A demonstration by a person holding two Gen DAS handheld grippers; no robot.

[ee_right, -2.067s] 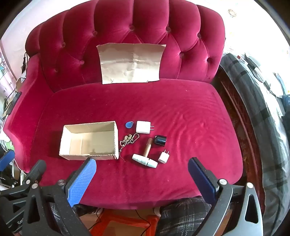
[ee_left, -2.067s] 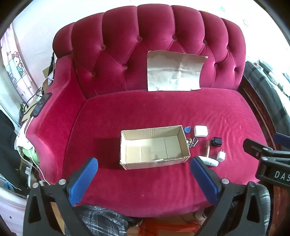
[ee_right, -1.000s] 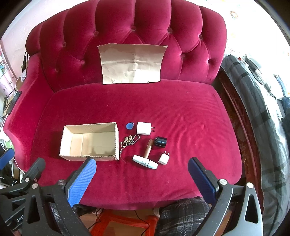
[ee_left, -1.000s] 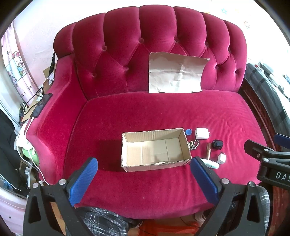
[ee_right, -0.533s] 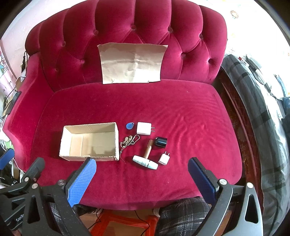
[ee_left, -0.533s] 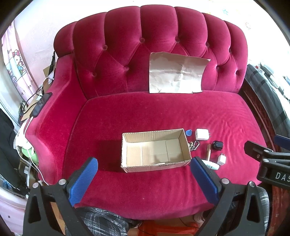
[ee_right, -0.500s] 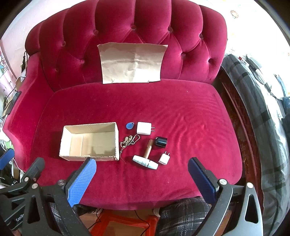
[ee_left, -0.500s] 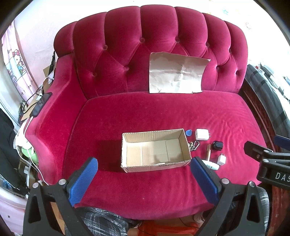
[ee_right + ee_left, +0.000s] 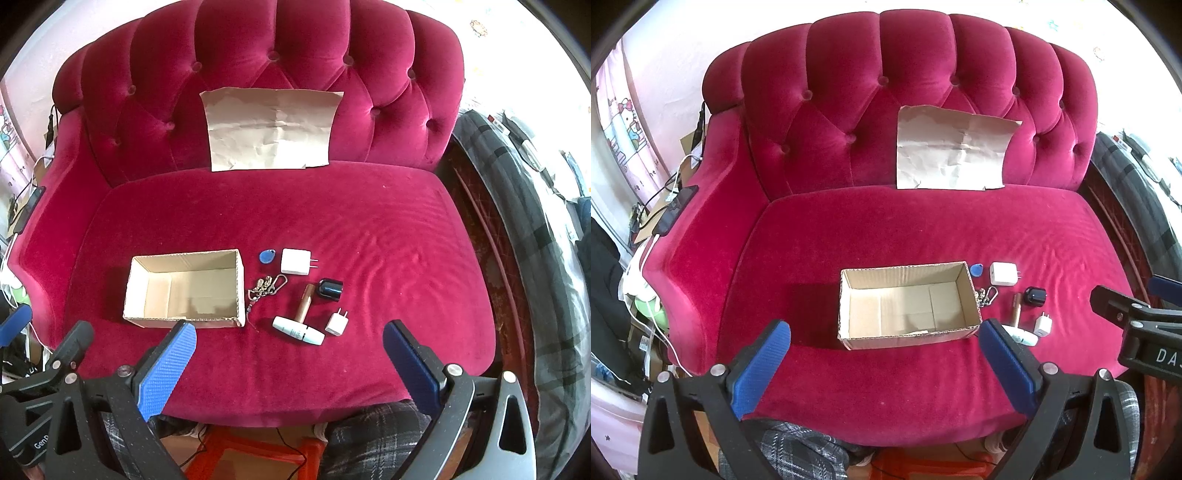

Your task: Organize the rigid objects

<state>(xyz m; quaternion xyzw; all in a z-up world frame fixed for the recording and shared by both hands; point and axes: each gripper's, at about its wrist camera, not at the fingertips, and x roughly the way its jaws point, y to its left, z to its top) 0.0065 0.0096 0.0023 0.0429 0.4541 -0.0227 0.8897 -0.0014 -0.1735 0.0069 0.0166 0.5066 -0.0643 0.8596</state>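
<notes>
An open, empty cardboard box (image 9: 908,304) (image 9: 186,291) sits on the red sofa seat (image 9: 923,229). Right of it lie a blue key fob (image 9: 266,256), a white charger (image 9: 295,261), a keychain (image 9: 266,287), a black cap-like piece (image 9: 330,288), a brown stick (image 9: 304,303), a white tube (image 9: 298,331) and a small white plug (image 9: 337,322). My left gripper (image 9: 884,360) hangs open in front of the box. My right gripper (image 9: 290,360) hangs open just in front of the small items. Neither holds anything.
A creased brown paper sheet (image 9: 271,129) leans against the tufted backrest. A phone with cables (image 9: 675,210) lies on the left armrest. A dark plaid cloth (image 9: 535,240) covers furniture to the right. Plaid-clad knees (image 9: 373,435) show at the sofa's front edge.
Both views have drifted only slightly; the box and small items lie where they were, and both grippers stay open.
</notes>
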